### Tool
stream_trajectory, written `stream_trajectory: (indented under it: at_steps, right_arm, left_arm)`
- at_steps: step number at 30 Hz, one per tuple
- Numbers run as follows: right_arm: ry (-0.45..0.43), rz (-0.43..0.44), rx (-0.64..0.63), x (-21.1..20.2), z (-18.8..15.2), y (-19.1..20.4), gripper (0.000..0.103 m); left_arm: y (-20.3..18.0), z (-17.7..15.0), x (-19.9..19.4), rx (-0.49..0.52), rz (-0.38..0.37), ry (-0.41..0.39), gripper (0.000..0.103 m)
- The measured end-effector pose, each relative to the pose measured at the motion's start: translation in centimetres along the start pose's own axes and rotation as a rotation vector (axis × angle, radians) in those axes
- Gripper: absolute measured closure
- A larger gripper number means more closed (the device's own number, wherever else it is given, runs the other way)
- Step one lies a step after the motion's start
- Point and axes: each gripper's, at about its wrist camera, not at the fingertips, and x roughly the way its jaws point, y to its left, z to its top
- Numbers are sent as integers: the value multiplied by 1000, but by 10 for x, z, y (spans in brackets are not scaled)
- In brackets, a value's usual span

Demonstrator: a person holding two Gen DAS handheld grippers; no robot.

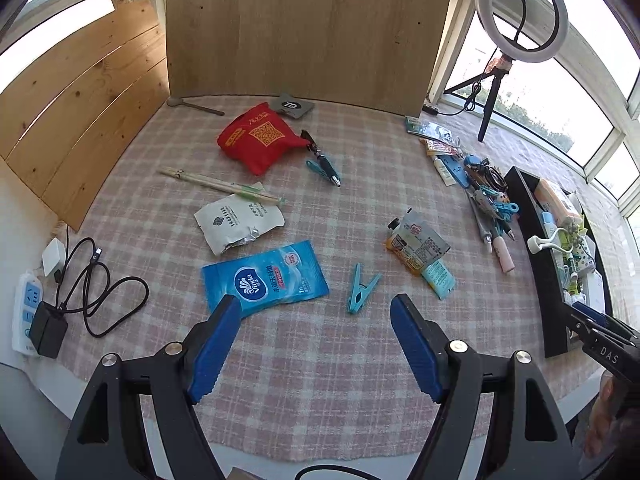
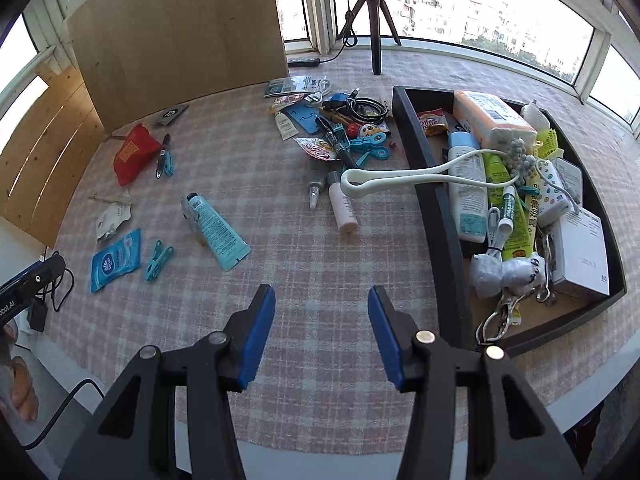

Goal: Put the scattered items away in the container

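Both grippers hung over the checked cloth (image 2: 320, 240), tilted downward, and neither held anything. The left gripper (image 1: 316, 344) had its blue pads spread wide, with only bare cloth between them. Just beyond its left fingertip lay the blue tissue pack (image 1: 266, 276), the pad's tip overlapping the pack's near corner in that view; whether it touched I could not tell. A teal clothes peg (image 1: 362, 290) lay just ahead of the gap, nearer the right finger. Further off were a white foil sachet (image 1: 238, 220), a pair of wrapped chopsticks (image 1: 224, 186), a red pouch (image 1: 260, 138) and a pen (image 1: 326, 166) lying against a second teal peg.

The right gripper (image 2: 322, 332) also stood with its jaws apart and empty above bare cloth. The black tray (image 2: 448, 240) sat just to its right, its near rim beside the right finger, already crowded with tubes, bottles, a white box (image 2: 582, 252) and an orange pack (image 2: 492, 118). A white looped handle (image 2: 400, 178) stuck out over the tray's left wall onto the cloth. Ahead and to the left of this gripper lay a pale blue tube (image 2: 218, 234), well apart from the fingers, and beyond it a heap of small items (image 2: 344, 128) near the tray's far corner. A tripod (image 2: 374, 20) stood by the window behind.
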Motion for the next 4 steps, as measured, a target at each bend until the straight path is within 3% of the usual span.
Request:
stream_trajectory:
  at_steps: [4]
  right_arm:
    - [0,-1,0,1,-3,6,55]
  left_arm:
    - [1,-3,1,3,7,-2,28]
